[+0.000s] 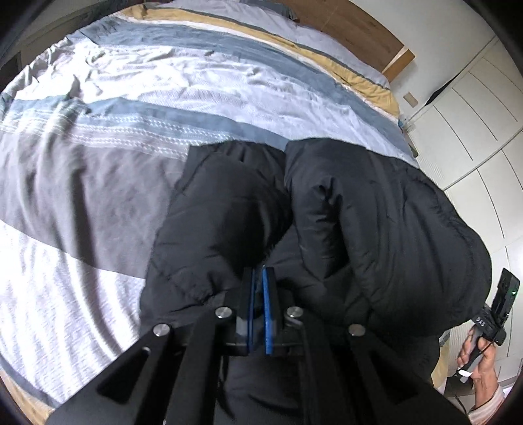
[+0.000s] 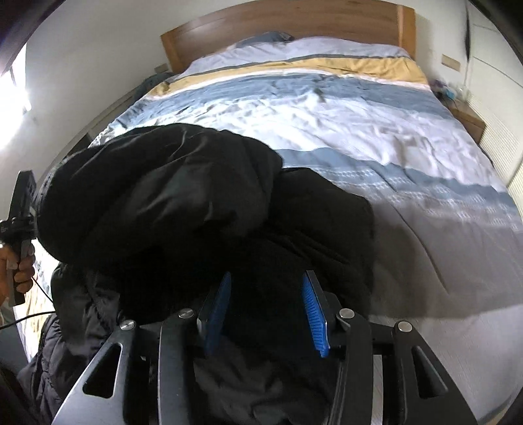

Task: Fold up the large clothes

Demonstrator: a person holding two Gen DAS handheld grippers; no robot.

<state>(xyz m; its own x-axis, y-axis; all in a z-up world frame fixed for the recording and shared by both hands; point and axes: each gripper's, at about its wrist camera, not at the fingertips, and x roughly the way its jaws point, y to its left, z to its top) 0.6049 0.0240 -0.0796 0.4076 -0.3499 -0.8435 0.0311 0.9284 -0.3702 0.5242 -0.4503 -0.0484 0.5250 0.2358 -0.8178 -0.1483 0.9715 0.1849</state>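
Nearby, black puffer jacket (image 1: 376, 212) bunched on striped bed (image 1: 114, 98), left gripper (image 1: 258, 278) fingers pinching it, right gripper (image 2: 266, 284) fingers apart.

Striped bed (image 2: 343, 108), wooden headboard (image 2: 281, 19), white wardrobe (image 1: 474, 124).

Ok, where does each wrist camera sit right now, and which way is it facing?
Left wrist: on the left tool, looking along its near-closed blue pads over the black puffer jacket toward the wooden headboard; the person's right hand with the other handle shows at lower right.
Right wrist: on the right tool, pads apart above the jacket, facing the headboard; the left hand shows at far left.
Shared: jacket, striped duvet, headboard.
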